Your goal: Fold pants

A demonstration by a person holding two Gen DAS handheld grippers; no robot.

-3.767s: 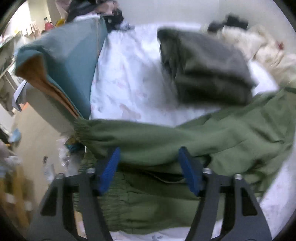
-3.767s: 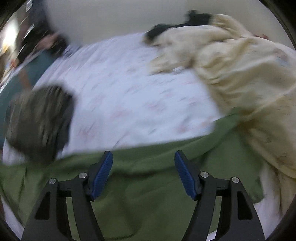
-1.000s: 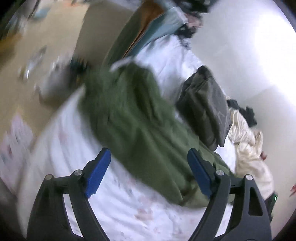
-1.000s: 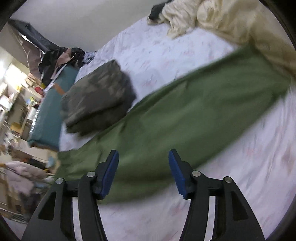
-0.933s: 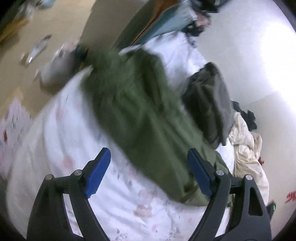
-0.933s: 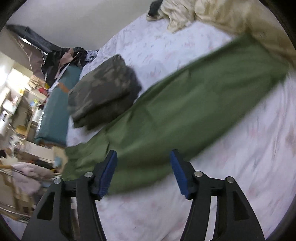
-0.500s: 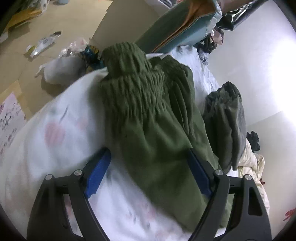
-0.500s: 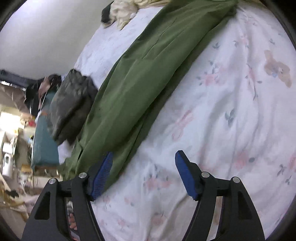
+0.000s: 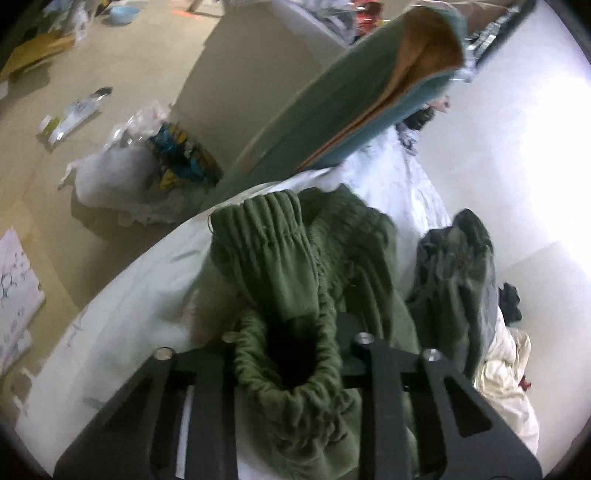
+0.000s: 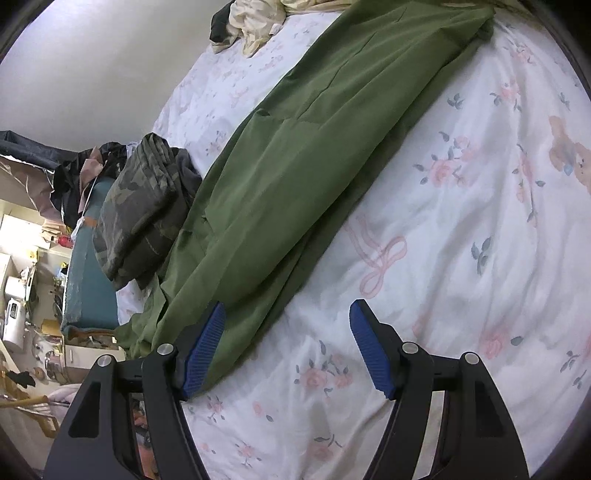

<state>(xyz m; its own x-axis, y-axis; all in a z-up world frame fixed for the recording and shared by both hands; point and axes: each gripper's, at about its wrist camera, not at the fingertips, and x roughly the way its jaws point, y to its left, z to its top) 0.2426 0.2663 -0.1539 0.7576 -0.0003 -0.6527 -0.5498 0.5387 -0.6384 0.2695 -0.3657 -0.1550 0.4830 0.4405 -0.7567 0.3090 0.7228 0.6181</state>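
Note:
Green pants (image 10: 295,155) lie stretched out lengthwise across the flowered white bed sheet (image 10: 461,221), legs laid one on the other. My left gripper (image 9: 291,350) is shut on the gathered elastic waistband of the pants (image 9: 280,266), which bunches up over and between its fingers and hides the pads. My right gripper (image 10: 286,343) is open and empty, low over the sheet beside the pants' near edge; its left pad (image 10: 203,347) overlaps the green cloth.
A folded camouflage garment (image 10: 144,206) lies beside the pants; it also shows in the left wrist view (image 9: 458,280). A cream blanket (image 10: 255,22) is heaped at the far end. A teal mattress or cushion (image 9: 369,96) leans by the bed edge. Bags and litter (image 9: 147,162) lie on the floor.
My left gripper has moved in onto the waistband and closed on it; half a second ago it was open above the pants. My right gripper has stayed open and moved slightly.

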